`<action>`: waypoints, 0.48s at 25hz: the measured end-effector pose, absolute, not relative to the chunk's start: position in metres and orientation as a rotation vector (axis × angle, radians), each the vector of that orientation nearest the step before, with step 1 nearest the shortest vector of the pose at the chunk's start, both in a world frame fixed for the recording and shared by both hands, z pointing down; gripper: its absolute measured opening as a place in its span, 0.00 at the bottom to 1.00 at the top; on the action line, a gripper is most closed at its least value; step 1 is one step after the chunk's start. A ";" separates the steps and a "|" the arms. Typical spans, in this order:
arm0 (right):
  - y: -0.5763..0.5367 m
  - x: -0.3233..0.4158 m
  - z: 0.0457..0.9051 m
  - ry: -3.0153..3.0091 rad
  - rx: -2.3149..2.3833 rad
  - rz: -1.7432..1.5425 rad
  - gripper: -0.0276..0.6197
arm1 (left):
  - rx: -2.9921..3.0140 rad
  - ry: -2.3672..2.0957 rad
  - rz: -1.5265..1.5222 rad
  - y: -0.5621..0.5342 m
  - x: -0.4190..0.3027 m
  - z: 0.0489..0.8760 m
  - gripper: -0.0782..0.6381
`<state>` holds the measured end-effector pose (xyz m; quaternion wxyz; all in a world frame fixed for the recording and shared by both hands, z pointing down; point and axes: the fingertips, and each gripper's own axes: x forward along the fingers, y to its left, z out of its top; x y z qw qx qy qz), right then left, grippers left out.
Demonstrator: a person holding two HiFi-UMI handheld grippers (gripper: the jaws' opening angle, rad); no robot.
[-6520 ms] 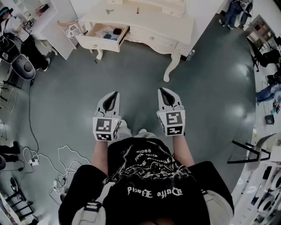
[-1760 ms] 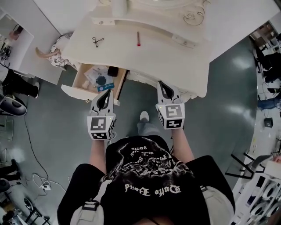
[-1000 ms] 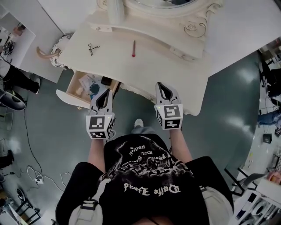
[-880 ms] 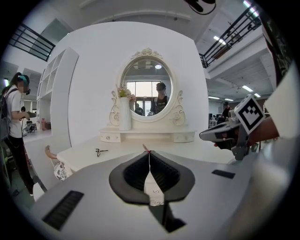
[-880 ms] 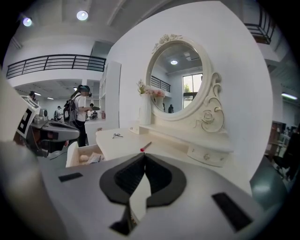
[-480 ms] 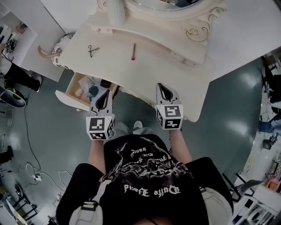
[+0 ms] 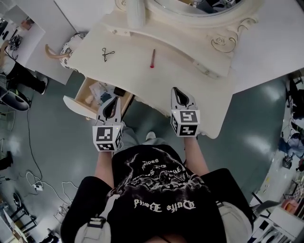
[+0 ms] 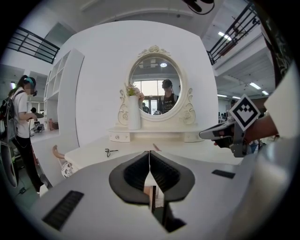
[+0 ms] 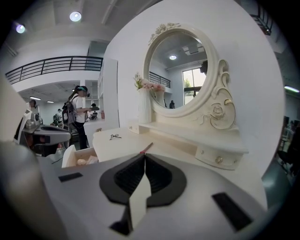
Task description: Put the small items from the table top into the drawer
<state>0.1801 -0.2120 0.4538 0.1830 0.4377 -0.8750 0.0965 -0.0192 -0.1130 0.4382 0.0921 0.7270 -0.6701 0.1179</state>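
Small black scissors [image 7: 108, 53] and a thin red stick [image 7: 152, 58] lie on the cream dressing table [image 7: 190, 90]. Its left drawer [image 7: 78, 105] stands pulled out with several small things inside. My left gripper [image 7: 115, 100] is shut and empty, its tip over the drawer's right end. Also shut and empty, my right gripper [image 7: 179, 91] hangs over the table's front edge. From the left gripper [image 8: 149, 152] the scissors [image 8: 110, 151] lie ahead to the left. Just beyond the right gripper [image 9: 145, 156] lies the red stick [image 9: 146, 148], with the open drawer [image 9: 77, 157] at left.
An oval mirror [image 7: 199, 4] and a white vase [image 7: 135, 12] stand at the table's back. A patterned stool [image 7: 75, 43] sits left of the table. A person [image 8: 23, 117] stands off to the left. Cables [image 7: 38, 187] lie on the grey floor.
Both grippers have edged forward toward the table, and the table now sits a little further right in the head view. Both pairs of jaws stay shut.
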 end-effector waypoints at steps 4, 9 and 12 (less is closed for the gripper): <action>-0.225 0.166 0.454 -2.457 1.239 0.269 0.06 | 2.150 -2.001 0.340 -0.124 -0.037 0.436 0.13; -0.241 0.150 0.455 -2.436 1.262 0.284 0.06 | 2.149 -1.993 0.338 -0.136 -0.058 0.436 0.13; -0.251 0.141 0.456 -2.420 1.272 0.291 0.06 | 2.152 -1.984 0.341 -0.144 -0.068 0.437 0.13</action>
